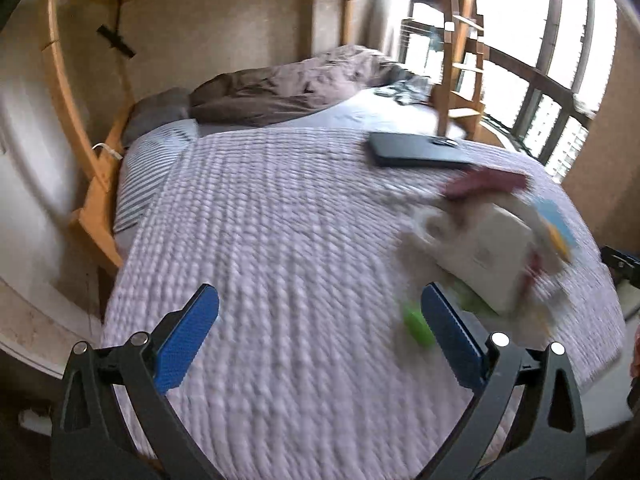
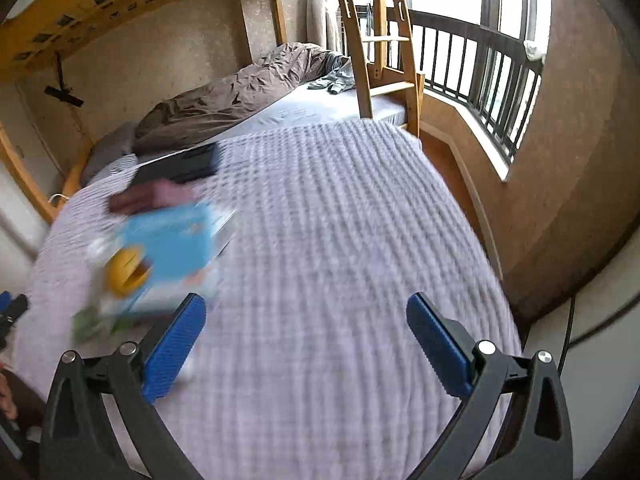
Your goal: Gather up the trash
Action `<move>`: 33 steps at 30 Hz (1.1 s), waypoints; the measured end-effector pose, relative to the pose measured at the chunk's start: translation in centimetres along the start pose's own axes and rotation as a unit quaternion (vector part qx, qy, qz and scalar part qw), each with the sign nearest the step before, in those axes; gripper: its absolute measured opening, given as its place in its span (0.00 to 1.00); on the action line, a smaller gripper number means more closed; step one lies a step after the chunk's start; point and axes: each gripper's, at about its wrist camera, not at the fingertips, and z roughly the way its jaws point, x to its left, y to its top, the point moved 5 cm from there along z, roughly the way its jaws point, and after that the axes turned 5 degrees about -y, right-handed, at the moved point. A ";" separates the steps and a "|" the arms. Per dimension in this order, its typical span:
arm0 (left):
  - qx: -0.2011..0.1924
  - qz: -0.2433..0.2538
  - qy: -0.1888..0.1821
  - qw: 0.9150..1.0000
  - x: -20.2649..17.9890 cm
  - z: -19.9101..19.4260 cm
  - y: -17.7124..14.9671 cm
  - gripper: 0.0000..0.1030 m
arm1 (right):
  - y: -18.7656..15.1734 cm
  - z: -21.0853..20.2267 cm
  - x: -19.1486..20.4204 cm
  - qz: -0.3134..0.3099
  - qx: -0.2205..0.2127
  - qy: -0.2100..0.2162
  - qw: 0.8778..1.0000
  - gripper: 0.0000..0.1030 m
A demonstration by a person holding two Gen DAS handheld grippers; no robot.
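A blurred pile of trash lies on the lilac quilt [image 1: 280,240]: a white box [image 1: 484,256], a blue and yellow carton [image 2: 168,252], a dark red wrapper [image 1: 488,184] and green scraps [image 1: 416,322]. My left gripper [image 1: 320,304] stands open over bare quilt, with the pile just right of its right finger. In the right wrist view my right gripper [image 2: 306,312] is open too, nothing between its blue pads, and the carton lies just left of its left finger. The left gripper's tip [image 2: 12,312] peeks in at the left edge there.
A dark flat laptop-like slab [image 1: 420,150] rests on the quilt beyond the pile. A brown duvet [image 1: 280,92] and grey pillow lie at the bed's far end. A wooden bunk frame and ladder [image 2: 380,60] rise on the right, beside a railed window [image 2: 488,80].
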 end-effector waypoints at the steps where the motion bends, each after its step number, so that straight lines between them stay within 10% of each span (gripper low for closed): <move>1: 0.003 -0.008 0.008 1.000 0.8 1.2 0.9 0.99 | 1.2 1.4 -0.5 -0.005 0.001 -0.017 1.000 0.96; 15: 0.019 -0.044 0.037 0.998 4.9 9.2 5.1 0.99 | 8.0 11.6 -1.8 -0.014 0.010 -0.024 1.000 0.96; 33: 0.049 -0.041 0.044 0.997 5.4 12.5 5.1 0.99 | 7.1 15.3 -1.7 -0.010 0.029 -0.039 0.999 0.97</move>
